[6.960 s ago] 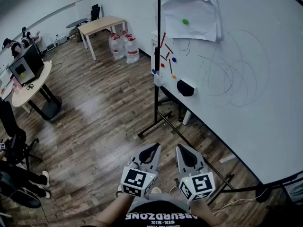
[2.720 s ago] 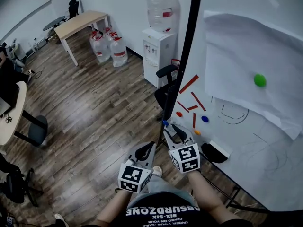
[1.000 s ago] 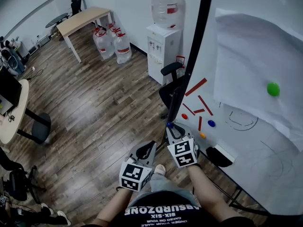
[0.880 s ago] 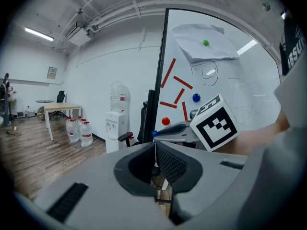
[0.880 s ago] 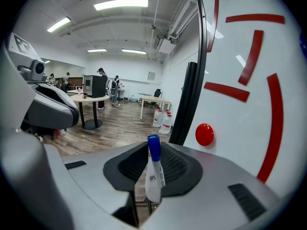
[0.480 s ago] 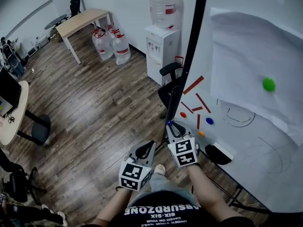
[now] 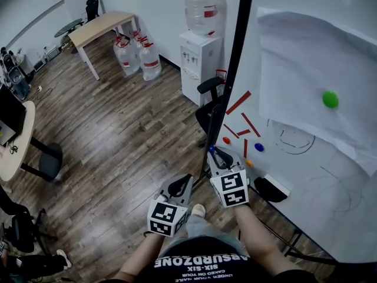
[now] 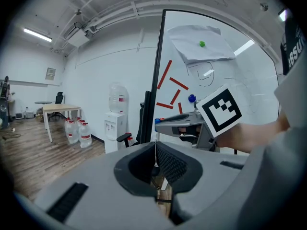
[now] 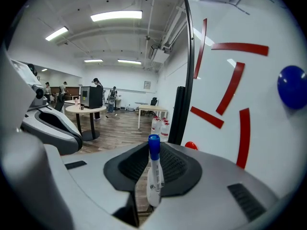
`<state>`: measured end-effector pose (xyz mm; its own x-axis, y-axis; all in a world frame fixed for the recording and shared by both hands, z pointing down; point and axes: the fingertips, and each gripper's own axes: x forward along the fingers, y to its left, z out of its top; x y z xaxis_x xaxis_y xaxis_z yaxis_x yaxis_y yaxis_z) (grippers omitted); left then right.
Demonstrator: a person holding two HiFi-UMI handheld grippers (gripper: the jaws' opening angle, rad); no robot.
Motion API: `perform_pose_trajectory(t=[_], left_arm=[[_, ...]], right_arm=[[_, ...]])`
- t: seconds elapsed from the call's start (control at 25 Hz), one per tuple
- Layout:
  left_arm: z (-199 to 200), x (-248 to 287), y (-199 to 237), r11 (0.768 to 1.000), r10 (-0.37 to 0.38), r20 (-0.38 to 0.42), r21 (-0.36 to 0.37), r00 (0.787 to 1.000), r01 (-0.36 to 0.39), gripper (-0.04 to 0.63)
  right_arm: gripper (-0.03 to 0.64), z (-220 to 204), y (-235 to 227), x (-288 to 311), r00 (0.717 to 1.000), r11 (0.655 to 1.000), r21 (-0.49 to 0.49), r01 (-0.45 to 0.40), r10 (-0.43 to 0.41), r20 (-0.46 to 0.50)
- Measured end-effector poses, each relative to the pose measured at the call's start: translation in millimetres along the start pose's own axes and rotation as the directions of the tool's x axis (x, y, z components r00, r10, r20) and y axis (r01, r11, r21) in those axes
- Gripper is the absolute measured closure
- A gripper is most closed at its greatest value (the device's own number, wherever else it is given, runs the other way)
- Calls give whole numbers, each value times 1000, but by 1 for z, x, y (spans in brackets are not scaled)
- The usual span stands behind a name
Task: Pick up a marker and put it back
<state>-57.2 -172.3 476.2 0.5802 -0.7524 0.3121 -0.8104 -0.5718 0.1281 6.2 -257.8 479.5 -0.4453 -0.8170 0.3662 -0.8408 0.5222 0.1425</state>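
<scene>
Holding blue-capped marker (image 9: 154, 174) in my right gripper (image 7: 215, 155), jaws clamped on it; left gripper (image 7: 185, 181) jaws together; whiteboard (image 7: 318, 175) at 2 o'clock.

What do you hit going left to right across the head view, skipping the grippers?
round table → wooden desk → water jugs → water dispenser → whiteboard post → green magnet
</scene>
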Motion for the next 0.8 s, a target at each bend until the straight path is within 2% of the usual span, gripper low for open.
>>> perform_pose_trajectory(t=[0.8], left_arm=[[-2,-7,-13,1000,-5,3,7,1000,5,586]], right_arm=[[549,60,-7,-49,988,1000,9,15,-16,153]])
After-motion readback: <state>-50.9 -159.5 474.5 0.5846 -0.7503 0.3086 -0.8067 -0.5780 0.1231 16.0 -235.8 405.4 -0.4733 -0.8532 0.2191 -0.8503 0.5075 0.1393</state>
